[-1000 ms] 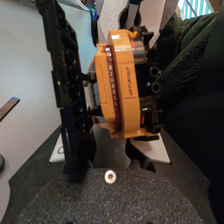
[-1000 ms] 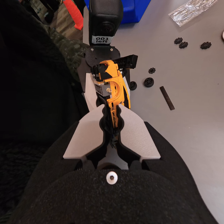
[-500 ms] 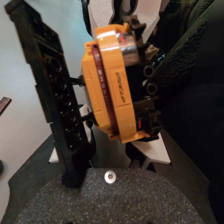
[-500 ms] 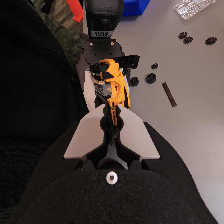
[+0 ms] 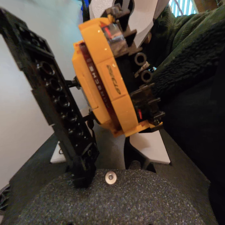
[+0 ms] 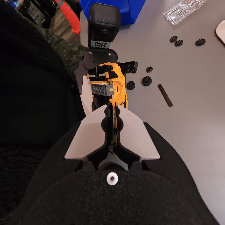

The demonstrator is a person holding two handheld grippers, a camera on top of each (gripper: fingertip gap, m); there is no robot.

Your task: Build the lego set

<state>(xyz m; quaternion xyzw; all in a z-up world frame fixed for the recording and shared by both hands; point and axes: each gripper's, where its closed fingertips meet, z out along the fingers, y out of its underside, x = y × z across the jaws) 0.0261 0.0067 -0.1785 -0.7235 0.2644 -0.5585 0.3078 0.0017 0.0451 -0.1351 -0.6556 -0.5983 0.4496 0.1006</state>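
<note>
The right gripper (image 6: 112, 129), jaws clamped on the orange toy car (image 6: 116, 87), holds it above the counter (image 6: 182, 121); the left gripper (image 5: 109, 140) grips its rear. Wheels (image 6: 146, 81) wait nearby; steadying both ends should help.

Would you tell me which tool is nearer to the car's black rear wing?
Left. The left tool sits at the black rear wing; the right tool clamps the orange car's far end.

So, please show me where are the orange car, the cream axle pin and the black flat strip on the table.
orange car (image 6: 118, 85), right wrist view, on its wheel arch.
cream axle pin (image 6: 113, 90), right wrist view, on its shaft.
black flat strip (image 6: 165, 95), right wrist view, on its middle.
</note>
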